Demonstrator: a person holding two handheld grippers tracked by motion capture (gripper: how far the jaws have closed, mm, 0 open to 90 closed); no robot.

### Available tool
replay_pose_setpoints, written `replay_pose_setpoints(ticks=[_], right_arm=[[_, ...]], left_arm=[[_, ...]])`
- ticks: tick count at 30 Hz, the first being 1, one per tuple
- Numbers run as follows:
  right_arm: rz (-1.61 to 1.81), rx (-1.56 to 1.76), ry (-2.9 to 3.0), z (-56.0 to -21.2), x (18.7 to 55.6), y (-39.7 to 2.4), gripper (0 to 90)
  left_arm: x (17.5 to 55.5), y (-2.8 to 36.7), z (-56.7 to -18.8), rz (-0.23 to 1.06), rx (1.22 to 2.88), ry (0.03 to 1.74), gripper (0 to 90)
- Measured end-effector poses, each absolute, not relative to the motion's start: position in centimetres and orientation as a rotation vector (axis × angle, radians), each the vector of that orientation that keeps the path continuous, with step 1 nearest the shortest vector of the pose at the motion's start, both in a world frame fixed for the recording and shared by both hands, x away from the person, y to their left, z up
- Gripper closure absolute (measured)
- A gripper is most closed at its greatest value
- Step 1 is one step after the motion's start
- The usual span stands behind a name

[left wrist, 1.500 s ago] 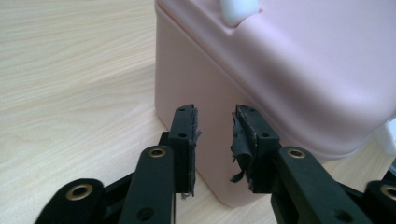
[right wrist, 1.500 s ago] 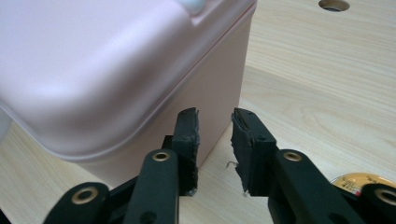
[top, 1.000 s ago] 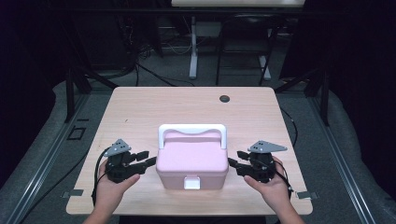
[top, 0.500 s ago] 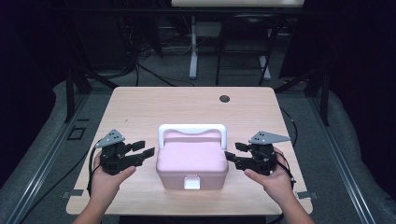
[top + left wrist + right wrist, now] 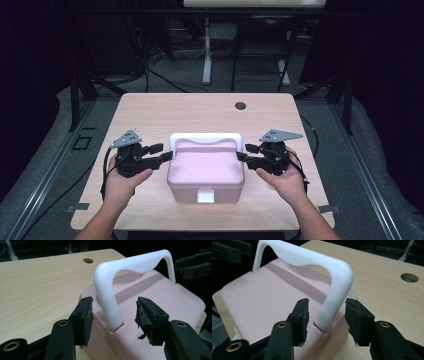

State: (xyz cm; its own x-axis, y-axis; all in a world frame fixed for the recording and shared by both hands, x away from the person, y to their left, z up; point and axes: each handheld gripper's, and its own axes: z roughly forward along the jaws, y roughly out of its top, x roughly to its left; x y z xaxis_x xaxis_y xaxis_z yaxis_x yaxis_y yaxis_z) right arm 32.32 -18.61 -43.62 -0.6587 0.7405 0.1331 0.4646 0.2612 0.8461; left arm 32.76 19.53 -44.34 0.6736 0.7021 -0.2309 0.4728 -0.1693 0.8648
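Pink plastic box with a white carry handle, sitting near the front edge of the wooden table, dead centre between the two hands; that's what the person is working on.

Starting at the left: the left gripper is up against the left end of the handle, and in the left gripper view its jaws straddle the handle's left leg with daylight on both sides; they've just been opening, so nothing is pinched there.

Middle: the lid looks smooth and a bit glossy, so I'd guess slippery for rubber pads; the box reads as light, hollow, rigid moulded plastic, not fragile, but the handle pivots at its sockets and stands upright now.

Right side: the right gripper mirrors it, jaws either side of the handle's right leg; they've just been closing in, though there's still a gap on each side, so spread, not clamped.

Best hold, I reckon: those stiff handle legs low down near the sockets, both sides evenly, so it doesn't swing.
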Motion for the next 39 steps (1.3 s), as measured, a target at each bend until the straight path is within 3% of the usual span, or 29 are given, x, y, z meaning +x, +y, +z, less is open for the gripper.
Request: replay_pose_setpoints(ticks=[9,26,39], right_arm=[[1.366,1.131,2.247,-44.6,33.4,-18.0,53.3],[1.397,1.088,2.223,-45.4,33.0,-18.1,66.9],[1.404,1.04,2.198,-45.5,32.1,-18.0,71.8]], left_arm=[[33.6,18.6,-45.1,0.268,1.824,0.943,50.6],[33.2,18.0,-45.5,0.34,1.827,0.932,66.4],[32.1,18.0,-45.7,0.363,1.802,0.92,71.8]])
